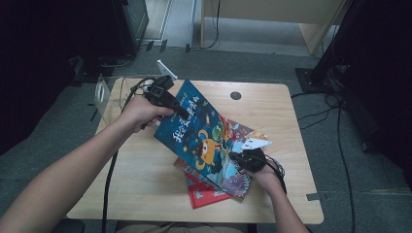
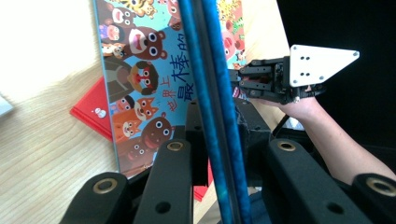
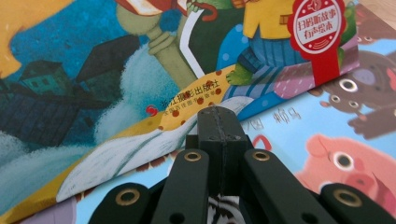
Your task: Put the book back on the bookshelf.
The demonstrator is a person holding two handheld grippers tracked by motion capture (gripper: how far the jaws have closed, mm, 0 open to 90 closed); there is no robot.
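Note:
A blue picture book [image 1: 199,131] is tilted up over a stack of books on the wooden table [image 1: 141,179]. My left gripper [image 1: 180,111] is shut on its far left edge. In the left gripper view that edge [image 2: 212,84] runs straight up between the jaws of my left gripper [image 2: 219,128]. Beneath lie an animal picture book [image 2: 140,93] and a red book [image 1: 206,196]. My right gripper [image 1: 237,156] is shut and empty. In its own view the closed tips of my right gripper [image 3: 219,119] sit at the blue book's [image 3: 93,70] lower edge, over the animal book [image 3: 327,140].
A clear plastic stand [image 1: 104,92] is at the table's back left corner, and a round cable hole [image 1: 235,95] is near the back edge. Cables trail over the grey floor on the right [image 1: 340,145]. Dark furniture stands at both sides.

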